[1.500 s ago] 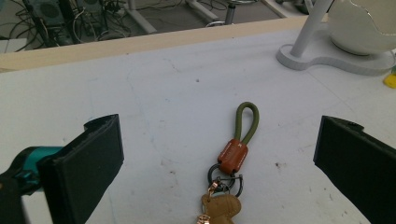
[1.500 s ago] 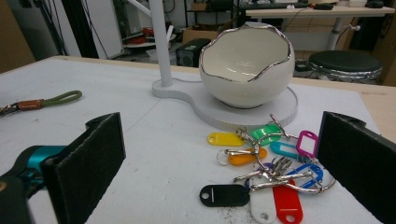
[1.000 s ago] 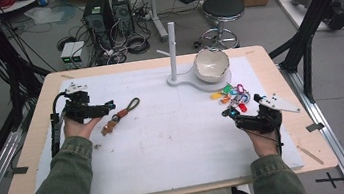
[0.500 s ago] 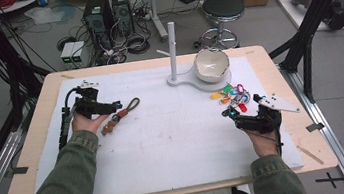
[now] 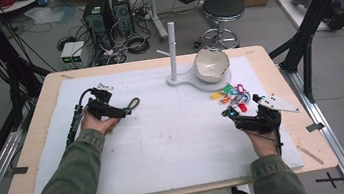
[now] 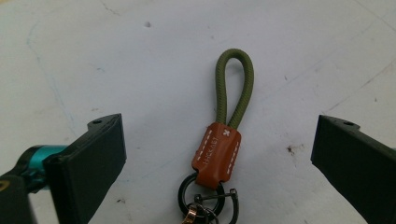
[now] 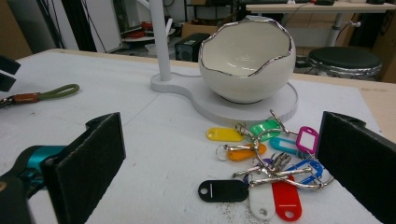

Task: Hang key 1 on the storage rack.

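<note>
A person at a white-covered table [image 5: 176, 147] lines up the left gripper [image 6: 219, 149] over a keychain [image 6: 218, 154] with an olive cord loop and a tan leather tab, which lies flat on the left side of the table, well apart from the stand and bowl. The risk, judging from this pose, is a poor grip: the cord is thin and lies flush on the cover, so jaws that close too high could slide over it, and jaws that close off-centre could nudge the tab sideways or catch only the dark metal ring [image 6: 196, 196] near the camera, leaving the piece to swing or drop when raised. The white post stand [image 5: 173, 51] at the far side has a short peg; the loop looks narrow, so a twisted hold could make hanging it there awkward, if that is the aim.

The left gripper's jaws stand wide apart, one on each side of the keychain, touching neither cord nor tab. In the high view the left gripper [image 5: 120, 113] sits just beside the cord loop [image 5: 132, 103].

At the right, the right gripper [image 7: 219, 177] is also spread wide and grips nothing; its jaws flank a bunch of coloured key tags [image 7: 266, 163] lying near the egg-shaped white bowl [image 7: 246, 60], without visible contact. The right gripper [image 5: 233, 115] rests on the table's right side.
</note>
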The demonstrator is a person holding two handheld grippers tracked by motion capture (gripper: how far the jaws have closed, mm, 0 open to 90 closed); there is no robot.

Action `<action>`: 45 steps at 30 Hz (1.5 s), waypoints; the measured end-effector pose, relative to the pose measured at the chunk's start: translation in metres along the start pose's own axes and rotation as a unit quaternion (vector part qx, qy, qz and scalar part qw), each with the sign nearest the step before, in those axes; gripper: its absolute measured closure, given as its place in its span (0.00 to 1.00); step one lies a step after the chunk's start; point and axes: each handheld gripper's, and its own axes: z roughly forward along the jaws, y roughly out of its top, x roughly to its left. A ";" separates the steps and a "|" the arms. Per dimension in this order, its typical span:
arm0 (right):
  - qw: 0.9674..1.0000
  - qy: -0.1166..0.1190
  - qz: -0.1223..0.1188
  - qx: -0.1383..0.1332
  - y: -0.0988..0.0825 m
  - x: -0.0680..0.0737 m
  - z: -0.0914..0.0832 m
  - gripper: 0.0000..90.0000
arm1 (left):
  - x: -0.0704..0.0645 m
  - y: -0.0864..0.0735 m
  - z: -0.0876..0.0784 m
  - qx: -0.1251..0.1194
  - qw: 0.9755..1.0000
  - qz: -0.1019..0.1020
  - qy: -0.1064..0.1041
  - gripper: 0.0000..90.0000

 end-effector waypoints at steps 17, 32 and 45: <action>1.000 0.000 -0.001 -0.001 0.000 0.000 0.000 0.01 | -0.006 0.005 0.007 0.037 0.998 0.044 0.010 0.23; 1.000 -0.004 -0.002 -0.003 -0.001 -0.002 -0.003 0.01 | -0.001 0.001 0.013 0.059 0.997 0.042 -0.004 0.37; 1.000 -0.005 -0.003 0.000 -0.001 -0.001 -0.003 0.01 | 0.003 -0.001 0.016 0.073 0.997 0.034 0.000 0.50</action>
